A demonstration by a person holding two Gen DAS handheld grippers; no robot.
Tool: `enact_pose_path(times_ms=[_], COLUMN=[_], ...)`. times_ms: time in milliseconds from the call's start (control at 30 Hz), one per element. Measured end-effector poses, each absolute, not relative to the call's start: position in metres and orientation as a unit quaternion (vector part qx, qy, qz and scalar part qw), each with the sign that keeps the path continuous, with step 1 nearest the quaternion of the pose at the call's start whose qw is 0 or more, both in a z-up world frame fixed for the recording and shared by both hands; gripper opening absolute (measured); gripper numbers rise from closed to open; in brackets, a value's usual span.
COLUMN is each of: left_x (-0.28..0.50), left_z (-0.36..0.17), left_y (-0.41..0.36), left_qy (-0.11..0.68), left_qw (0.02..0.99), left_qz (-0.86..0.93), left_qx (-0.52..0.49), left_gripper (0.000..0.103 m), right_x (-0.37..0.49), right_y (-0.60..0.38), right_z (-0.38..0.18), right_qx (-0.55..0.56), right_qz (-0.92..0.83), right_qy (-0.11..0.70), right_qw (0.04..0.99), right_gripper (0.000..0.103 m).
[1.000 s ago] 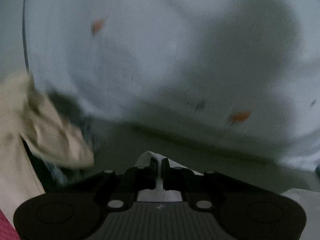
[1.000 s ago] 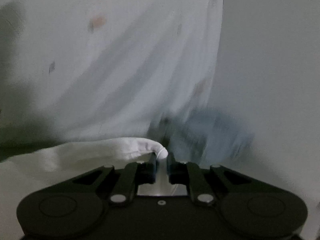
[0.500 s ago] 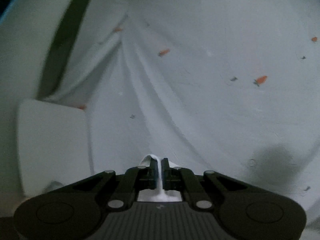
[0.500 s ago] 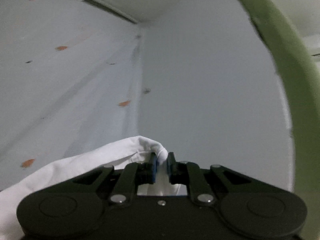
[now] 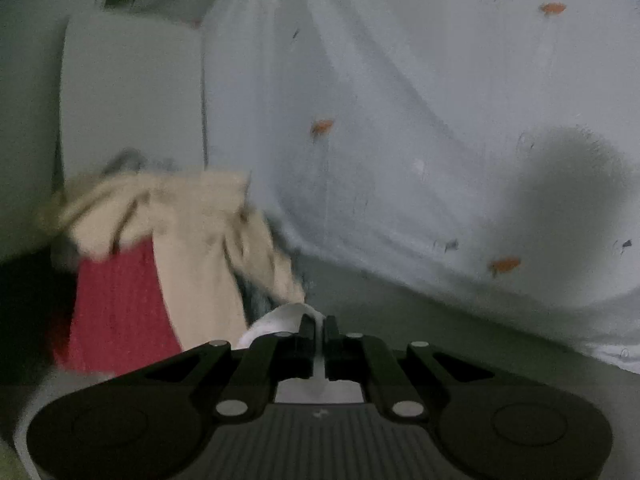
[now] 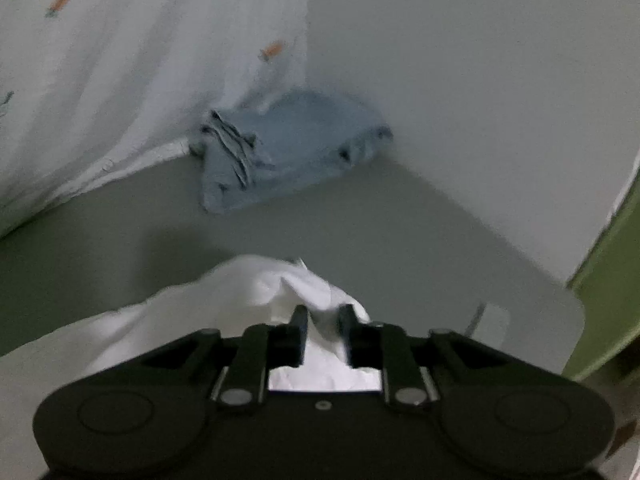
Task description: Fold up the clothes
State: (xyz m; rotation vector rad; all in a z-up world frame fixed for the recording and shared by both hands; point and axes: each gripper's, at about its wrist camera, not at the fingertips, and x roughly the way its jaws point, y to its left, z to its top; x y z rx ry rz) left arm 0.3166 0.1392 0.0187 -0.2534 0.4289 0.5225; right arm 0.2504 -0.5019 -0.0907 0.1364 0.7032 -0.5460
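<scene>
Left gripper [image 5: 319, 326]: its black jaws are pinching a thin fold of the white cloth garment [image 5: 280, 318], with almost no gap between the pads.
Right gripper [image 6: 323, 316]: its jaws have just been opening and are standing narrowly apart; the same white cloth garment [image 6: 248, 288] is lying loosely between them, bunched and creased, and the pads are not pressing on it.
White garment, place: it is spreading leftwards from the right gripper in a soft heap low over the pale grey-green worktop [image 6: 360, 216]; in the left view only a small rounded hem is showing ahead of the jaws.
Left side clutter: a pile of crumpled beige fabric [image 5: 192, 216] is lying over a ribbed red knit piece [image 5: 120, 304], just left of the left gripper; both are blurred.
Backdrop: a white hanging sheet printed with small orange carrots [image 5: 400, 120] is draping down to the back edge of the worktop; a round dark shadow is falling across its right part.
Far corner: a folded light-blue denim garment [image 6: 288, 148] is sitting on the worktop where the carrot sheet [image 6: 140, 60] is meeting a plain pale wall [image 6: 460, 80].
Right edge: a green upright strip [image 6: 612, 272] is showing beside the wall.
</scene>
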Motion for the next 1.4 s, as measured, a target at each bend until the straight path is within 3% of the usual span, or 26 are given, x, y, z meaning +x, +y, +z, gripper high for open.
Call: enact_pose_path(times_ms=[133,233,433,567,700,833,933,1000,1067,1100,1133,1400], left_x=[0.313,0.319,0.328,0.329,0.333,0.338,0.342,0.345,0.35,0.352,0.354,0.351], left_z=[0.013,0.015,0.015,0.012,0.01,0.01,0.009,0.007,0.004,0.003,0.005,0.073], left_y=[0.136,0.136,0.133,0.125,0.119,0.114,0.112,0.113,0.115,0.116,0.116,0.133], left_qy=[0.215,0.208,0.198,0.205,0.219,0.232,0.239,0.242,0.244,0.243,0.242,0.154], left_qw=[0.929,0.925,0.916,0.906,0.901,0.901,0.904,0.906,0.907,0.908,0.909,0.939], left_qz=[0.27,0.282,0.314,0.337,0.345,0.335,0.326,0.316,0.31,0.309,0.309,0.295], left_qx=[-0.134,-0.147,-0.153,-0.155,-0.15,-0.147,-0.143,-0.146,-0.147,-0.145,-0.137,-0.087], left_gripper=[0.005,0.005,0.005,0.005,0.005,0.005,0.006,0.006,0.006,0.005,0.004,0.004], right_x=[0.259,0.299,0.384,0.389,0.379,0.368,0.364,0.367,0.373,0.375,0.377,0.352], right_y=[-0.498,-0.513,-0.57,-0.599,-0.611,-0.612,-0.6,-0.593,-0.588,-0.586,-0.584,-0.562], right_z=[-0.06,-0.063,-0.133,-0.179,-0.197,-0.208,-0.207,-0.207,-0.202,-0.199,-0.196,-0.059], right_qx=[0.04,0.06,0.131,0.134,0.182,0.219,0.183,0.154,0.131,0.123,0.114,0.109], right_qz=[-0.234,-0.192,-0.198,-0.209,-0.193,-0.165,-0.157,-0.152,-0.146,-0.14,-0.133,-0.111], right_qy=[0.266,0.263,0.364,0.441,0.466,0.484,0.481,0.478,0.472,0.467,0.461,0.248], right_qw=[0.934,0.944,0.901,0.862,0.844,0.831,0.843,0.851,0.859,0.865,0.87,0.956], right_gripper=[0.041,0.046,0.049,0.052,0.061,0.08,0.082,0.075,0.054,0.033,0.026,0.018])
